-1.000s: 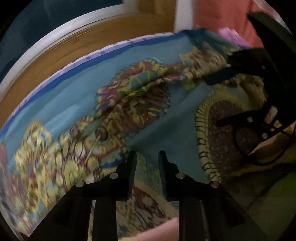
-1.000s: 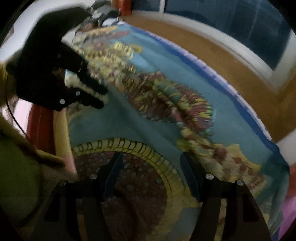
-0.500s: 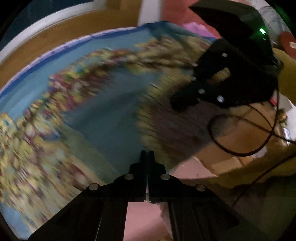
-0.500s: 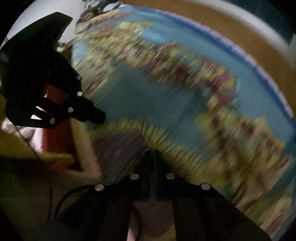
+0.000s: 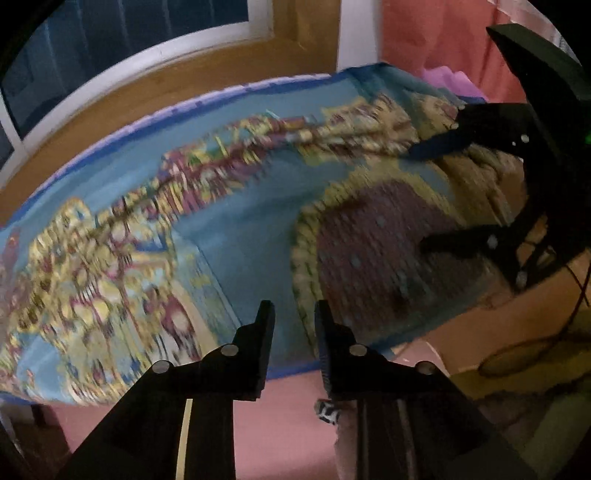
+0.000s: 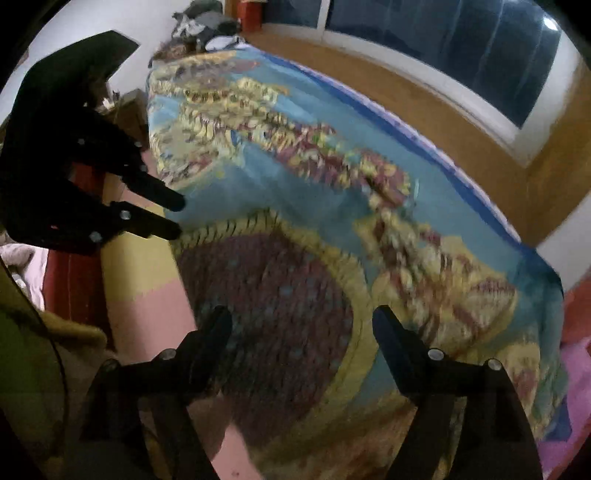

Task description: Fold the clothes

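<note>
We held the left gripper [image 5: 293, 317] above the near edge of the patterned cloth [image 5: 236, 236], its jaws narrowly apart and opening, with nothing between the fingers; the cloth lay below them, not pinched. The right gripper [image 6: 301, 325] hung over the dark red oval of the same cloth [image 6: 295, 206], its jaws wide and opening, and it too had hold of nothing.

Each wrist view caught the other tool: the left view showed the right gripper [image 5: 439, 192] at the far right, spread over the oval, and the right view showed the left gripper [image 6: 177, 216] at the left, its tips at the cloth's side edge. Only the left view showed the red curtain [image 5: 436, 40] and a purple fabric [image 5: 454, 79] past the cloth's far end; only the right view showed a heap of dark clothes [image 6: 207, 24] at the opposite end, too blurred for us to sort.

The cloth was spread flat over the bed, turquoise with yellow and maroon figures, a ridge of wrinkles running along its length. Its far long edge lay against a wooden ledge [image 5: 155, 92] under the window [image 5: 110, 40]. On our side a pink sheet [image 5: 280, 413] lay bare beyond the cloth's near hem, and that strip was the open room for the tools. We saw no container in either view
</note>
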The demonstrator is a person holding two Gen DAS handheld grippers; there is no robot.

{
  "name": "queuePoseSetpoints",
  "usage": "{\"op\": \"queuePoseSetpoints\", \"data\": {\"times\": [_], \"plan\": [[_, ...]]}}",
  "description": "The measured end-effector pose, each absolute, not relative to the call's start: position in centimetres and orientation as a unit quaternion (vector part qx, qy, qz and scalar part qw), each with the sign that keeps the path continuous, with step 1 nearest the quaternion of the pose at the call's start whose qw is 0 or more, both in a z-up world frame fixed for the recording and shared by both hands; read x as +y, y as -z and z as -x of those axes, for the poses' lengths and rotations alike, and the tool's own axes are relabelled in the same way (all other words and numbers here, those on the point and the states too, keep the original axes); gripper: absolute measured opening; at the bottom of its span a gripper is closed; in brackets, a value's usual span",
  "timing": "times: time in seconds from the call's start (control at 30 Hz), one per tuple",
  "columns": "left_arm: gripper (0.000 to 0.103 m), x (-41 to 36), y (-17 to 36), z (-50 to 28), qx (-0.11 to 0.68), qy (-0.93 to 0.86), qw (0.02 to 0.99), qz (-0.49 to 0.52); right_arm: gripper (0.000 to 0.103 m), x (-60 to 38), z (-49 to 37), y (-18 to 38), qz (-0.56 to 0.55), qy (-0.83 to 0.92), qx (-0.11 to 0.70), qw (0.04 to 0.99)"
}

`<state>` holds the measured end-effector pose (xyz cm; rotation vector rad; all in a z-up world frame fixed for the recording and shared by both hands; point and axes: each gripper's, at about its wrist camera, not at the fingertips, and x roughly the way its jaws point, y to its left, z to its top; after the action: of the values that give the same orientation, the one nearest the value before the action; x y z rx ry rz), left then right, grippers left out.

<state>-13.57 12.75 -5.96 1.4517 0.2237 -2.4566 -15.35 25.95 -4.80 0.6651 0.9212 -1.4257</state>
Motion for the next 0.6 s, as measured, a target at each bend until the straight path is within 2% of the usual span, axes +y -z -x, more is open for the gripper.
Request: {"op": "queuePoseSetpoints", "data": {"times": [0.1,0.13,0.2,0.23,0.27,0.4,0.6], "plan": [[0.022,12.0,5.9,14.9,0.066,0.845,0.144,-0.51,0.077,23.6,16.6,6.0,-0.286,0.609,0.409,0.616],[0.022,12.0,5.9,15.2,0.062,0.844,0.148,-0.512,0.069,22.8,17.2,6.3,-0.297,0.603,0.403,0.621],[0.022,11.8,5.3,15.3,0.064,0.849,0.157,-0.501,0.045,21.7,18.5,6.8,-0.336,0.585,0.372,0.638],[0.022,11.5,5.0,14.5,0.073,0.852,0.163,-0.493,0.019,21.3,19.1,6.8,-0.353,0.578,0.359,0.642],[0.022,11.3,4.7,14.1,0.087,0.854,0.17,-0.485,0.0,20.9,19.8,6.6,-0.367,0.575,0.35,0.642],[0.022,10.8,3.6,12.7,0.135,0.857,0.201,-0.456,0.0,22.3,21.6,4.7,-0.41,0.529,0.298,0.681],[0.022,9.5,3.3,11.4,0.16,0.852,0.219,-0.448,0.0,26.3,18.5,2.7,-0.398,0.447,0.331,0.73]]}}
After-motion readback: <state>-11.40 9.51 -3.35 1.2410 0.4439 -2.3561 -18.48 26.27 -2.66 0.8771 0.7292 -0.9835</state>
